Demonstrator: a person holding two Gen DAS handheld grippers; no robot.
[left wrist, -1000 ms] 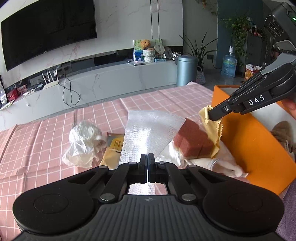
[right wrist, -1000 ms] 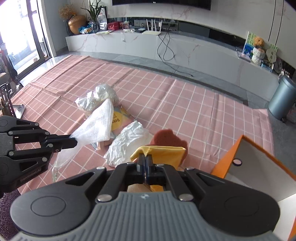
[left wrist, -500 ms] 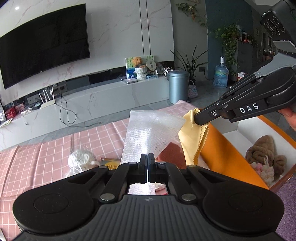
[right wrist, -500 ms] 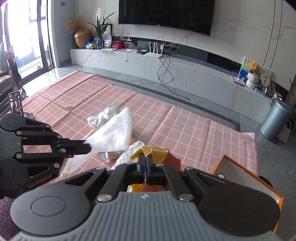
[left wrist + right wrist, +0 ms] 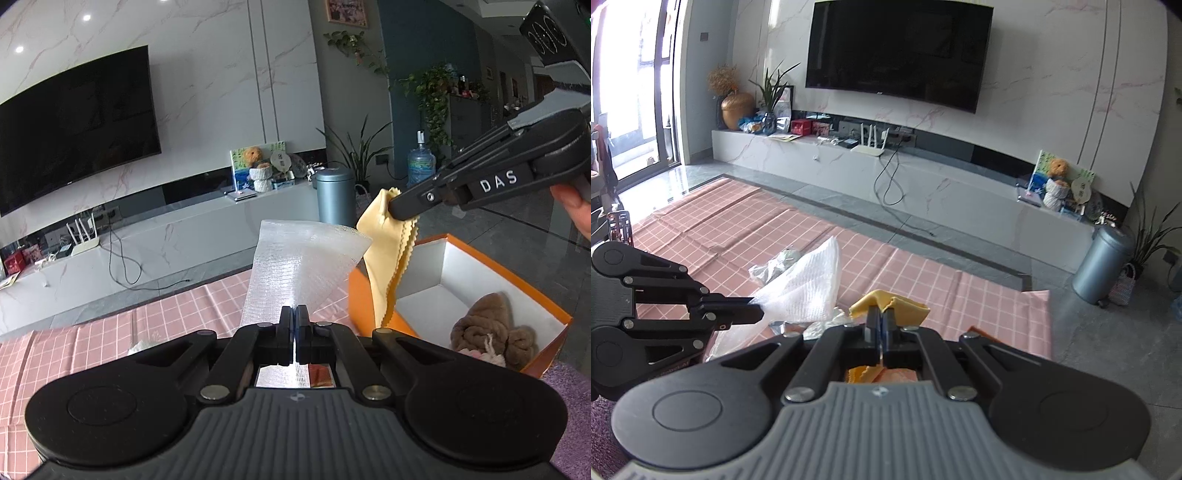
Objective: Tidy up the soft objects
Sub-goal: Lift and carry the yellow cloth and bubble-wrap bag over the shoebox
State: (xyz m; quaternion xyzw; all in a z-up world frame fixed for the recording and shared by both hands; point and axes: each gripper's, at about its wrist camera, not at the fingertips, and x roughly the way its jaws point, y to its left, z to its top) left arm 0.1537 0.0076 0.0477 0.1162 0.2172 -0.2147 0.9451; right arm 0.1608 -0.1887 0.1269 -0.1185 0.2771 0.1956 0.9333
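Observation:
My left gripper is shut on a white bubble-wrap sheet that stands up in front of it; the right wrist view shows that sheet held at the left. My right gripper is shut on a yellow cloth, and in the left wrist view the cloth hangs from it over the near wall of an orange box with a white inside. A brown knitted item lies in that box. Both held pieces are up off the pink checked cloth.
Crumpled plastic wrap and other items lie on the pink checked cloth behind the left gripper. A hand holds the right gripper. Beyond the cloth are a grey floor, a white TV bench and a metal bin.
Both grippers have risen with their loads. The yellow cloth has come off the red-brown sponge and now hangs over the orange box's wall. The bubble-wrap sheet is lifted higher.

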